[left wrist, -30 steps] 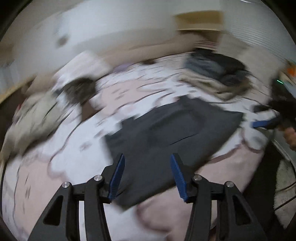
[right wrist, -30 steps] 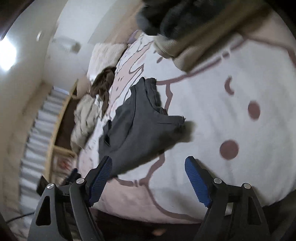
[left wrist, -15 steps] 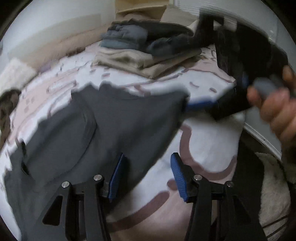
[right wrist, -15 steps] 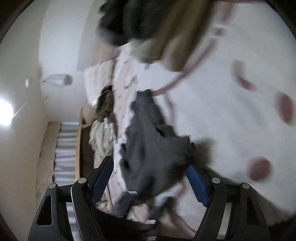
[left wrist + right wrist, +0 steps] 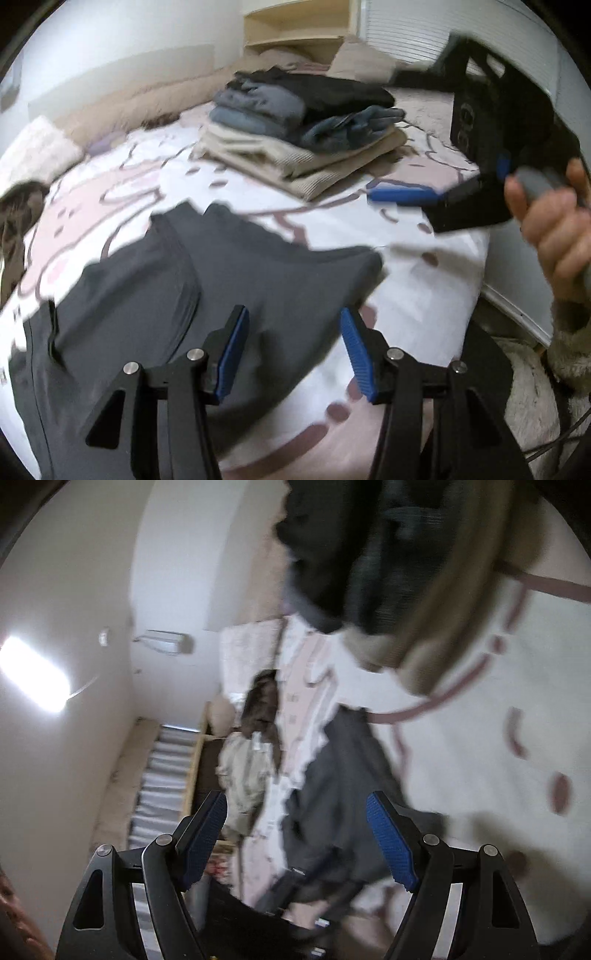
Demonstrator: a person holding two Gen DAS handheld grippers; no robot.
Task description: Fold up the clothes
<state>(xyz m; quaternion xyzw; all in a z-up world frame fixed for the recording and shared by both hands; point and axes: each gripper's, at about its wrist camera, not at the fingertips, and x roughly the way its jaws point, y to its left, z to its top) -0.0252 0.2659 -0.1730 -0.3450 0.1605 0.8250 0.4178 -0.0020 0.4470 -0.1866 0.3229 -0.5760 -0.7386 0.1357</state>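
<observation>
A dark grey garment [image 5: 177,295] lies spread flat on the white and pink bed cover [image 5: 424,295]. My left gripper [image 5: 291,332] hovers over the garment's near edge, open, nothing between its blue pads. My right gripper [image 5: 295,819] is open too and holds nothing; the grey garment [image 5: 343,782] lies beyond it in a tilted view. In the left wrist view the right gripper [image 5: 424,184] hangs above the cover at the right, held by a hand [image 5: 550,229]. A folded stack of clothes [image 5: 306,125] sits at the far side of the bed.
A cream garment [image 5: 243,775] and a brown one [image 5: 264,705] lie at the bed's far end near a pillow [image 5: 33,151]. A wall runs behind the bed, with a wooden shelf [image 5: 295,26]. The bed's right edge drops to a fluffy rug [image 5: 528,398].
The left wrist view has swung right and dipped closer over the grey garment, bringing the folded stack and the right gripper into view. The right wrist view has rolled and lifted slightly. Both grippers stayed open.
</observation>
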